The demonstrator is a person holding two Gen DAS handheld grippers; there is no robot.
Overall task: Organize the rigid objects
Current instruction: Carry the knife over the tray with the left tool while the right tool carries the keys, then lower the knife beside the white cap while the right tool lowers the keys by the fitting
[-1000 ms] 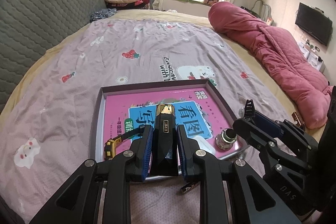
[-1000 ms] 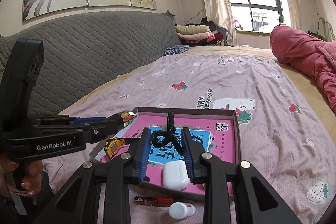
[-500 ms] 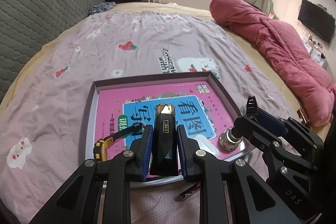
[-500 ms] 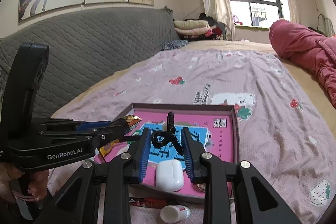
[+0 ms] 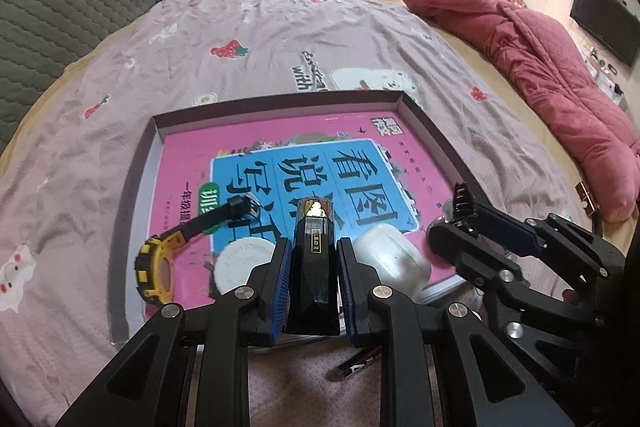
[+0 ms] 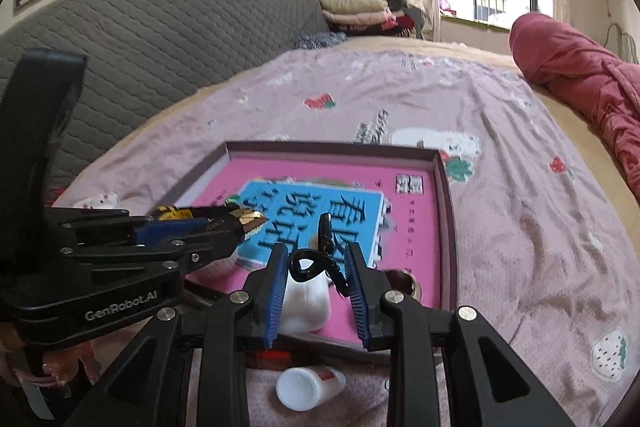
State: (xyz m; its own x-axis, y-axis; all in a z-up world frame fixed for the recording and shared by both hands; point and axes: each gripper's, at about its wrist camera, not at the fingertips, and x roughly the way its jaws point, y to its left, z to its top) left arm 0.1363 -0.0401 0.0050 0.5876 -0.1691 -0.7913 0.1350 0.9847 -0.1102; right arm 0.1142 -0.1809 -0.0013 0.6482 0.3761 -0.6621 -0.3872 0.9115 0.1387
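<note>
L claw (image 5: 311, 269) clamped on black bottle (image 5: 313, 259); R claw (image 6: 317, 281) clamped on black clip (image 6: 318, 259), both over tray (image 5: 436, 135).

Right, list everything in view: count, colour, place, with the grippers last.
tray: one, mauve, on the bed
book: one, pink and blue, in tray
tape measure: one, yellow-black, tray's left side
round disc: one, white, on book
earbud case: one, white, on book
black clip: one, between the right gripper's pads
small bottle: one, white, on bed outside tray
quilt: one, pink, bed's right
left gripper: shut on black-gold bottle
right gripper: holding clip
</note>
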